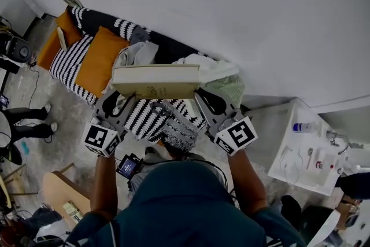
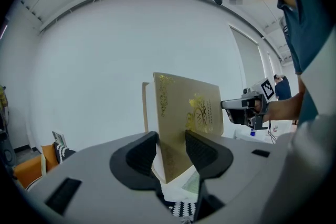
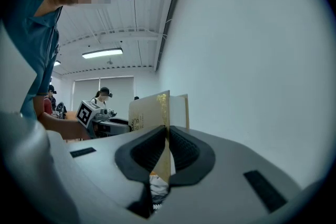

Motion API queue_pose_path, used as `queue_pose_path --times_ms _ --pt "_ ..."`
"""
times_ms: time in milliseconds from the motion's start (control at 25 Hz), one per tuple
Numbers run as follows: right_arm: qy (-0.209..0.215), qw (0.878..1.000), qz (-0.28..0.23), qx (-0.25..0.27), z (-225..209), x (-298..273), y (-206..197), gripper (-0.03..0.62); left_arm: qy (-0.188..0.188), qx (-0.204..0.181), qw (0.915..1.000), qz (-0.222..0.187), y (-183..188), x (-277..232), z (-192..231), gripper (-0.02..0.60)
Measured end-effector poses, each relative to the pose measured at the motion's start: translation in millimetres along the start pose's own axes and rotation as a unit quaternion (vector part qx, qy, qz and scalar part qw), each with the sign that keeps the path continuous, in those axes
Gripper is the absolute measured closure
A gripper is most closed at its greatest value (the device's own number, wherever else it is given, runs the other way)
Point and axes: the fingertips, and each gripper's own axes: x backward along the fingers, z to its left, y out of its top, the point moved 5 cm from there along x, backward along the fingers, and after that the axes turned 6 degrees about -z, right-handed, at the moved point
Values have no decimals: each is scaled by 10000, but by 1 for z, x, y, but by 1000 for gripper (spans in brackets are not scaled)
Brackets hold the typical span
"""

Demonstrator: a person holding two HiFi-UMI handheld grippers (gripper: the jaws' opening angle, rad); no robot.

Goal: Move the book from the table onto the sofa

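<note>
The book (image 1: 156, 81), tan with gold print and white pages, hangs level in the air above the sofa (image 1: 68, 64), which has black-and-white stripes. My left gripper (image 1: 122, 96) is shut on the book's left end, and my right gripper (image 1: 202, 95) is shut on its right end. In the left gripper view the book (image 2: 189, 113) stands upright, clamped across its thickness by the left gripper (image 2: 171, 148), with the right gripper (image 2: 242, 107) beyond it. The right gripper view shows the right gripper (image 3: 168, 145) pinching a thin cover edge of the book (image 3: 152, 113).
Orange cushions (image 1: 99, 59) and crumpled clothes (image 1: 203, 66) lie on the sofa under the book. A white table (image 1: 300, 150) with small bottles stands at the right. A wooden seat (image 1: 58, 189) is at lower left, and a person's legs (image 1: 26, 118) show at the left edge.
</note>
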Motion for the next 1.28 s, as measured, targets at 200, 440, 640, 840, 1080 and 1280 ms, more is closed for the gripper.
queue_pose_path --times_ms 200,440,640,840,1080,1280 --pt "99 9997 94 -224 -25 -15 -29 563 177 -7 9996 222 -20 -19 10 405" --pt "0 9979 242 -603 -46 -40 -74 563 169 121 9985 499 -56 -40 36 405" --pt "-166 9954 434 -839 -61 -61 -113 563 53 307 9969 729 -90 -57 60 405" --pt "-344 9915 732 -1021 -64 -75 -148 563 -84 430 9944 960 -122 -71 80 405" --pt "-554 9849 1066 -1247 -71 -96 -200 563 -239 622 9903 1221 -173 -85 108 406" --pt "-730 9786 1347 -1370 -75 -117 -244 563 -302 905 9860 1369 -223 -95 132 405"
